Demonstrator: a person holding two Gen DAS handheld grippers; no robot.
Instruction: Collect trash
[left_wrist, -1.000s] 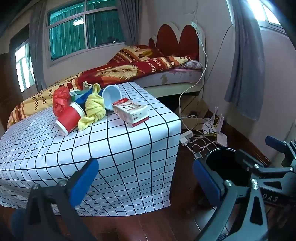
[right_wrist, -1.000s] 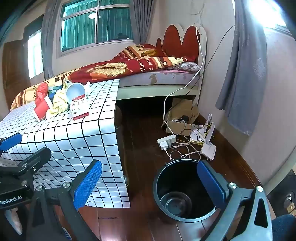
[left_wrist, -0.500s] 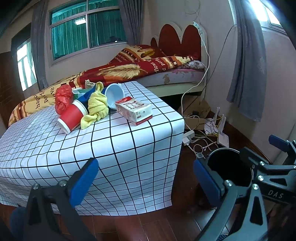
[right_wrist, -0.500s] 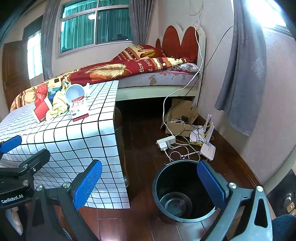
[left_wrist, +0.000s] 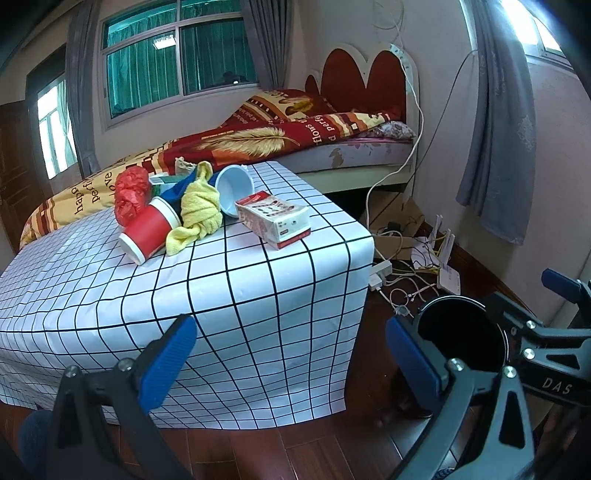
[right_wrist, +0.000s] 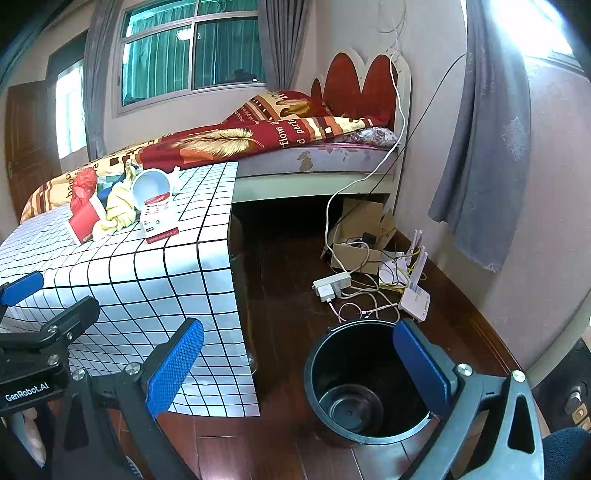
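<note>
A pile of trash lies on the checked table: a red paper cup on its side, a yellow cloth, a red crumpled bag, a white-blue cup and a white-red carton. The pile also shows in the right wrist view, with the carton nearest. A black bin stands on the floor right of the table. My left gripper is open and empty, in front of the table. My right gripper is open and empty, just above the bin's near rim.
A bed with a red-yellow blanket stands behind the table. A power strip, cables, a white router and a cardboard box lie on the wooden floor by the wall. Grey curtains hang at the right.
Both grippers have drifted slightly; the left view has shifted a little towards the table and up. Both stay open and empty. The trash has not moved.
</note>
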